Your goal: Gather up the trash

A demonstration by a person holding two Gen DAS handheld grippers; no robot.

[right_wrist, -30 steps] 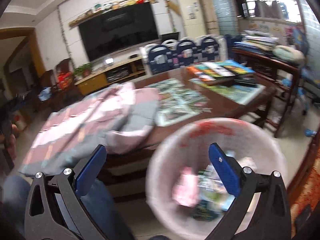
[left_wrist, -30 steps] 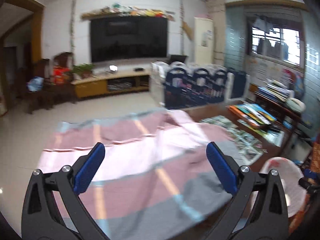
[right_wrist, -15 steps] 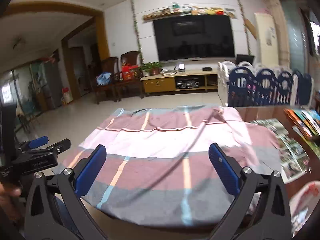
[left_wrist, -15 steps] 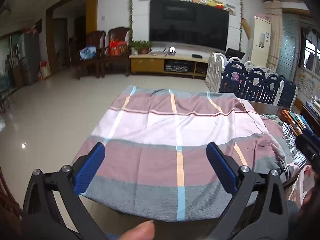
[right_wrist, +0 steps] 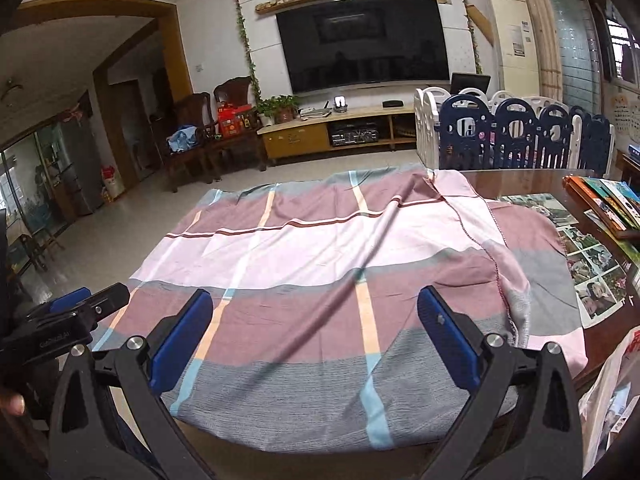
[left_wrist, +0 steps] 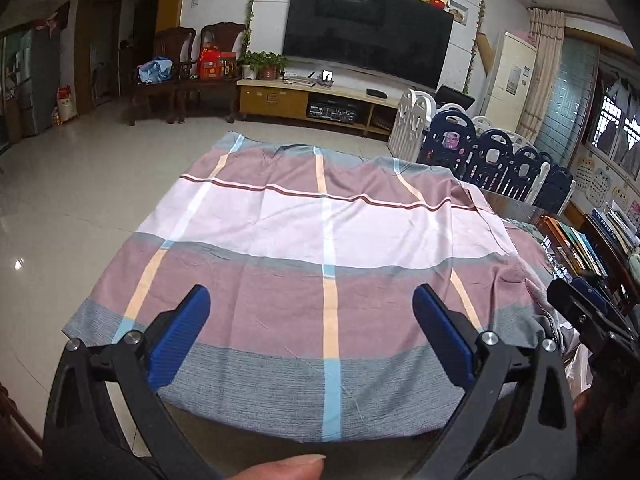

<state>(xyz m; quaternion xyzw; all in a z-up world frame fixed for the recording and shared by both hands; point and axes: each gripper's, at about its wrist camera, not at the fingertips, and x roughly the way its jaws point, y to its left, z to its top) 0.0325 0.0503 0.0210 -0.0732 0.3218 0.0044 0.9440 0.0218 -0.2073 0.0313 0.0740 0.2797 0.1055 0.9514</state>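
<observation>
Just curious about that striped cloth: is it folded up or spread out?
Spread out. The striped cloth lies flat across the table, with one folded-over flap at its right side.

Both wrist views low, near — face TV [left_wrist: 366, 26]; share striped cloth [right_wrist: 320, 272].

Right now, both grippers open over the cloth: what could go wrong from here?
1. The plaid cloth lies loose, one edge folded back; a closing left gripper or right gripper could pinch and drag it.
2. The bin liner shows only at the frame edge, so a drop toward it could miss.
3. The books near the table edge could be knocked.
</observation>
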